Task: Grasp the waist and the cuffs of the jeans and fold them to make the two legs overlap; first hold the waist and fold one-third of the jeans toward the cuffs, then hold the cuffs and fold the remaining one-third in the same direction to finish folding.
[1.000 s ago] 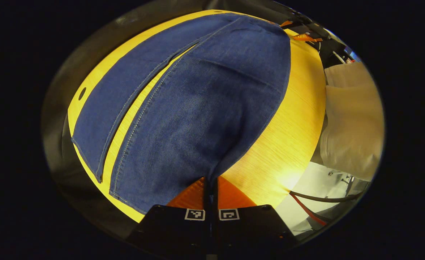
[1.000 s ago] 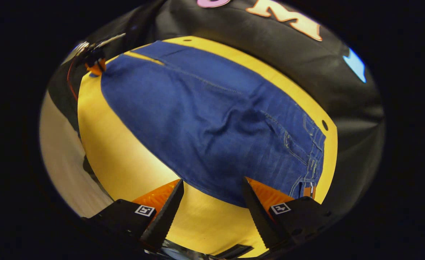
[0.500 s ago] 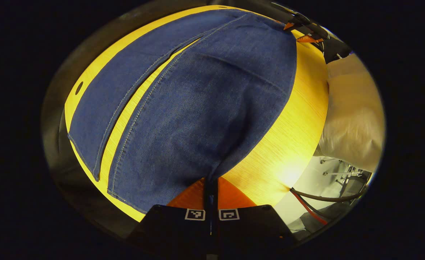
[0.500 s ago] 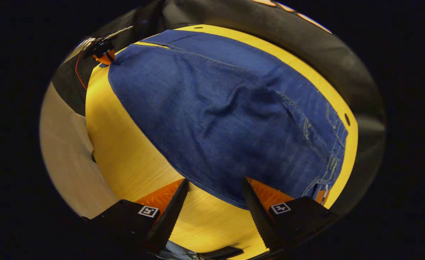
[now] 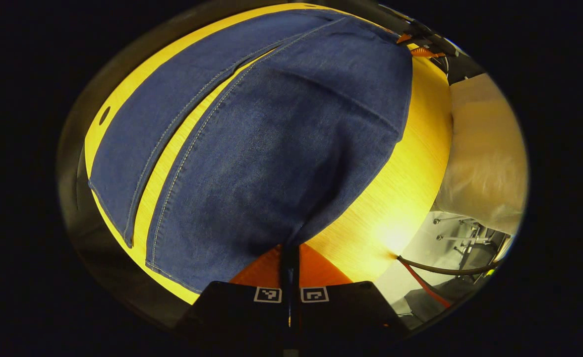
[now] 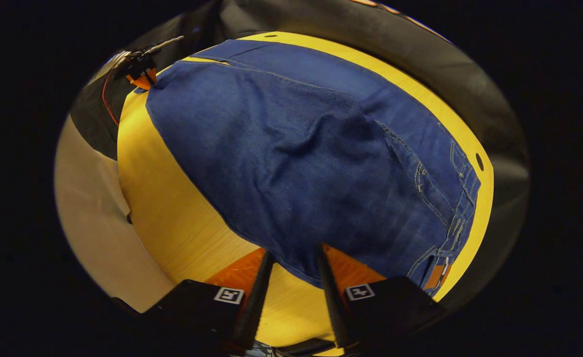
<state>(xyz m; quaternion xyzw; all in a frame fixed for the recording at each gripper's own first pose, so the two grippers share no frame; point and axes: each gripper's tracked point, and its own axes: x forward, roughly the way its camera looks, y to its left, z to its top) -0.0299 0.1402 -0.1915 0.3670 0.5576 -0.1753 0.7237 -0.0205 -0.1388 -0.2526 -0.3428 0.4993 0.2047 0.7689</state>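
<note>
Wooden table [image 5: 400,198] carries the blue jeans [image 5: 271,139], spread flat, 2 legs side by side with a narrow strip of tabletop between them. Left gripper [image 5: 290,250] — fingers pressed together, pinching the near leg's edge at the cuff end. Right gripper [image 6: 291,263] — fingers part-open, a narrow gap between them, straddling the jeans' near edge by the waist [image 6: 457,208]; contact unclear.
</note>
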